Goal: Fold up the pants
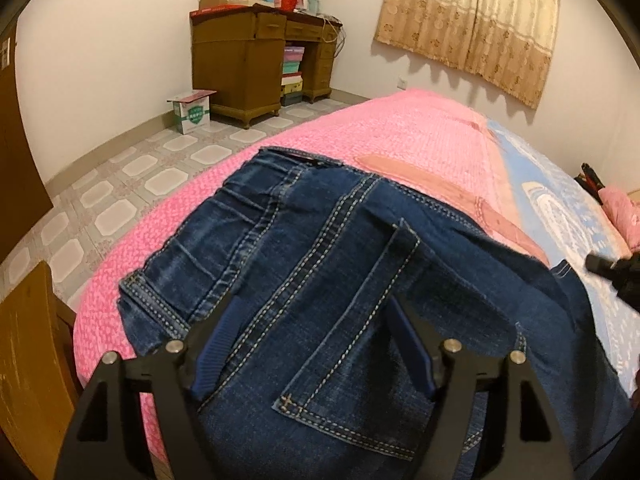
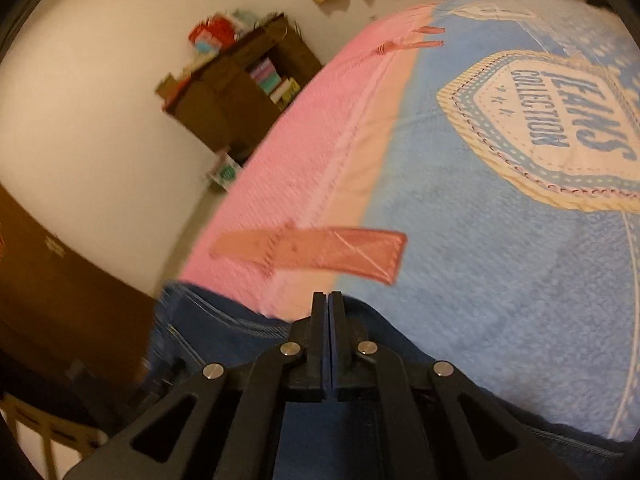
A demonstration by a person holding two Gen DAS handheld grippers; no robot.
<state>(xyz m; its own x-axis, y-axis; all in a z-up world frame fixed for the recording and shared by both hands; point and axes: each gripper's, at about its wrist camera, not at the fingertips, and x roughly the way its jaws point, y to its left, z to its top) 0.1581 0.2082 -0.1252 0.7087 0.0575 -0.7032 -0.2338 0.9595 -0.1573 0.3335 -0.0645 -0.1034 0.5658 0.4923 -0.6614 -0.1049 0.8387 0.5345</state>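
Dark blue jeans (image 1: pixel 304 248) lie on the bed, back pocket and waistband up, waistband toward the far left. My left gripper (image 1: pixel 316 300) is open, its jaws spread just above the seat of the jeans with nothing between them. My right gripper (image 2: pixel 329 300) is shut, fingers pressed together, hovering over the jeans' edge (image 2: pixel 224 320); no cloth shows between the tips. The right gripper also shows as a dark blurred shape at the right edge of the left wrist view (image 1: pixel 612 268).
The bed has a pink quilt (image 1: pixel 380 136) and a light blue blanket (image 2: pixel 500 240) with a printed badge. A wooden desk (image 1: pixel 256 60) and a cardboard box (image 1: pixel 192 112) stand on the tiled floor. A wooden chair (image 1: pixel 28 360) is at the left.
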